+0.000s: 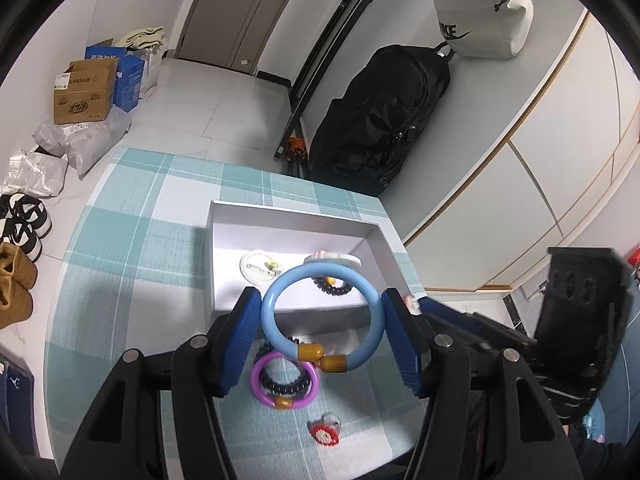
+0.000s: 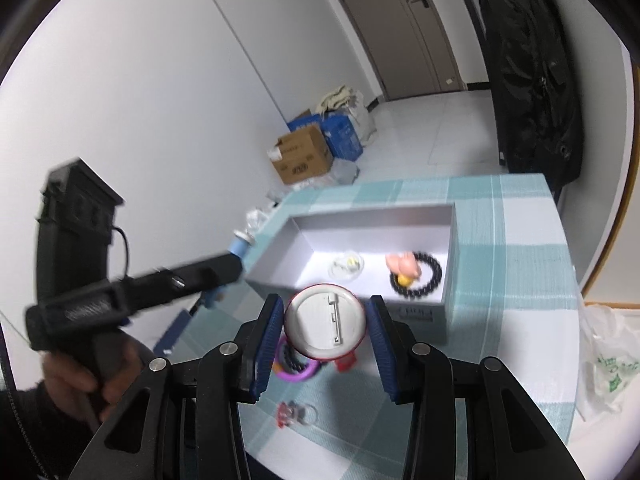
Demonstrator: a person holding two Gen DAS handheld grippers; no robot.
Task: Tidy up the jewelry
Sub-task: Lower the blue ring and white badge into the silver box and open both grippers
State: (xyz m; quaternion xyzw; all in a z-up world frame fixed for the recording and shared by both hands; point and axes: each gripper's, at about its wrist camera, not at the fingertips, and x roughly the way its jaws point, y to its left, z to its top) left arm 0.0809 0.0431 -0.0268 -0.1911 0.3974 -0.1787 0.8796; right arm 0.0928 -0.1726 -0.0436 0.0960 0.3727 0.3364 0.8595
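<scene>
Blue bangle (image 1: pixel 320 316): rigid, light, smooth hoop, likely slippery; clamped across its width in left gripper (image 1: pixel 320 336), above white box (image 1: pixel 280 216).
Pin badge (image 2: pixel 325 323): flat, light disc; right gripper (image 2: pixel 325 340) pinches its rim.

Both cameras ride the handheld grippers, tilted downward from close above the checked table (image 1: pixel 132 240). Each faces the far door; both share the white box (image 1: pixel 224 256).
</scene>
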